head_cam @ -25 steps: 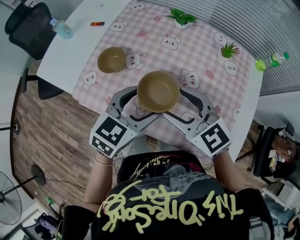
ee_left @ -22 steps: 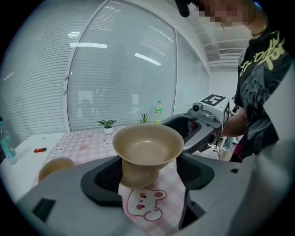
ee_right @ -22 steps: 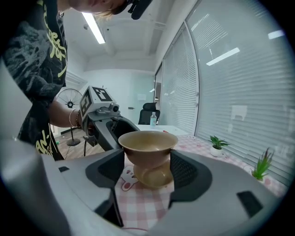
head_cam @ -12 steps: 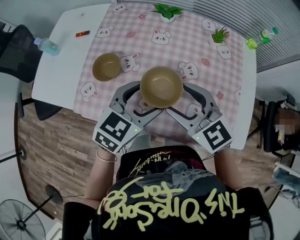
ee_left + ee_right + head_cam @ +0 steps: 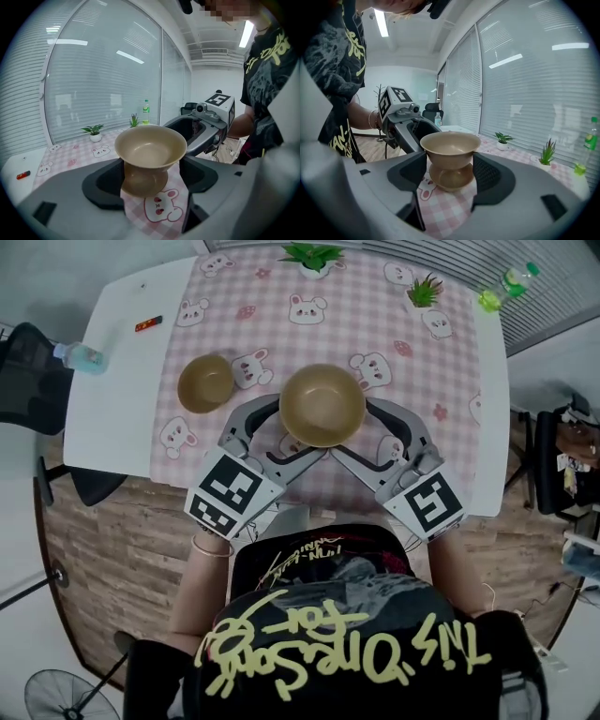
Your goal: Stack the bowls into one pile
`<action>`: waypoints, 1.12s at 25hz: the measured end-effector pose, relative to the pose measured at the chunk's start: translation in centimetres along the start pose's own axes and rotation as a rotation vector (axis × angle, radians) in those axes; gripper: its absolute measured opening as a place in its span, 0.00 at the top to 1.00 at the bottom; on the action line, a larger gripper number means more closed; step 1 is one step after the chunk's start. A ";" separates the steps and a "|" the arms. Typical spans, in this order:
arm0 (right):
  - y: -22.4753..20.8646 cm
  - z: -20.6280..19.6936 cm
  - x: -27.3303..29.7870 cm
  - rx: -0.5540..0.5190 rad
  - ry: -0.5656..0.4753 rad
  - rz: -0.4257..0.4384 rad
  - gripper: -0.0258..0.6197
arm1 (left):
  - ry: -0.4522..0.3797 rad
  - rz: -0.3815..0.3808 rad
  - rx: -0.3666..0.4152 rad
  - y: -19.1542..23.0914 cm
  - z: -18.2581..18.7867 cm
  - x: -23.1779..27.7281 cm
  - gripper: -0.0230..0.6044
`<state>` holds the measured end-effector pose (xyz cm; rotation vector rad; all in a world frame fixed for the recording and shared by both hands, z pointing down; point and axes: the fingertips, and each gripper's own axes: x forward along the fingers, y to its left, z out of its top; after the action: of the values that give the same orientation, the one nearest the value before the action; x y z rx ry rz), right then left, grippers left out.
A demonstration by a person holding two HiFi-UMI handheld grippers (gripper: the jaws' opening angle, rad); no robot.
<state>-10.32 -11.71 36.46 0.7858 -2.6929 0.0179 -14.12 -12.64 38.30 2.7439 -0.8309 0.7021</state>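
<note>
The top bowl (image 5: 322,404) is near the front edge of the table (image 5: 112,381), between the two grippers. In the right gripper view a lower bowl (image 5: 451,182) shows under it, and the top bowl seems to sit inside this one, so I judge that two bowls are already one pile. A third bowl (image 5: 206,382) stands alone on the cloth (image 5: 309,310), to the left of the pile and apart from it.

The left gripper (image 5: 151,180) has its jaws wide apart around the pile. A strip of cloth shows between the lower bowl and one jaw, so it does not grip. The right gripper (image 5: 450,172) also has its jaws wide. The lower bowl almost fills the gap, but the pads do not seem to press on it.

The step in hand is probably the end of placing the top bowl. The next move calls for pulling both grippers back without pushing the pile. Then the left gripper, which is nearer, should take the third bowl by its rim, lift it, and lower it centred into the top bowl.
</note>
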 end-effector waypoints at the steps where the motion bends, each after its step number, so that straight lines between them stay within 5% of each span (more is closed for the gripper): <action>1: 0.0 -0.1 0.1 0.006 0.001 -0.007 0.48 | 0.004 -0.006 0.005 0.1 -0.1 0.0 0.38; 28: 0.0 -3.9 2.3 0.108 0.072 0.013 0.49 | 0.070 -0.032 0.006 1.2 -3.5 2.1 0.35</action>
<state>-10.86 -12.51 40.91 0.7839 -2.6464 0.1925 -14.67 -13.57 42.40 2.7141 -0.7690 0.7903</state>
